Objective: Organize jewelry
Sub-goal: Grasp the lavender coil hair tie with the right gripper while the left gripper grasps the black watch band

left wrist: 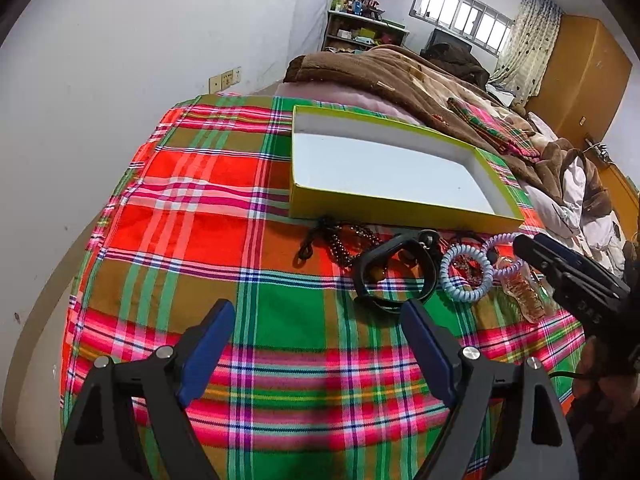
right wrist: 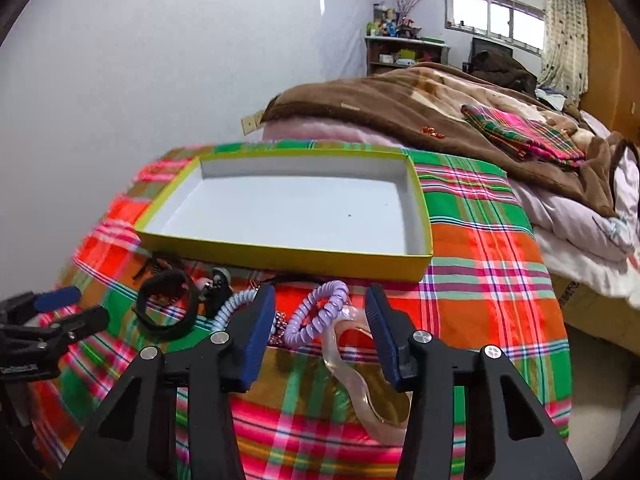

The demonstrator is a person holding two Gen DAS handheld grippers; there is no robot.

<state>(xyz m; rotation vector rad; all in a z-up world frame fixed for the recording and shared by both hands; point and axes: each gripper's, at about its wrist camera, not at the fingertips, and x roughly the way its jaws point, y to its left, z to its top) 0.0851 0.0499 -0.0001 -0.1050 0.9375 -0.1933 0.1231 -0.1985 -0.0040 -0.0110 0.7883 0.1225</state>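
Below the empty box (right wrist: 280, 208), on the plaid bedspread (right wrist: 480, 280), our right gripper (right wrist: 320, 320) brackets the purple coil band (right wrist: 320, 312), jaws half-narrowed, apparently not yet gripping. Closing risks snagging the clear hair clip (right wrist: 372, 392). Left gripper (left wrist: 316, 344) stands wide, empty.

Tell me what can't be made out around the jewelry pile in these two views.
- Dark beaded strands, left wrist view: tangled, so their number is unclear.
- Red beaded piece, right wrist view: mostly hidden behind the right gripper finger.
- Translucent hair clip, right wrist view: its near end is covered by the gripper.
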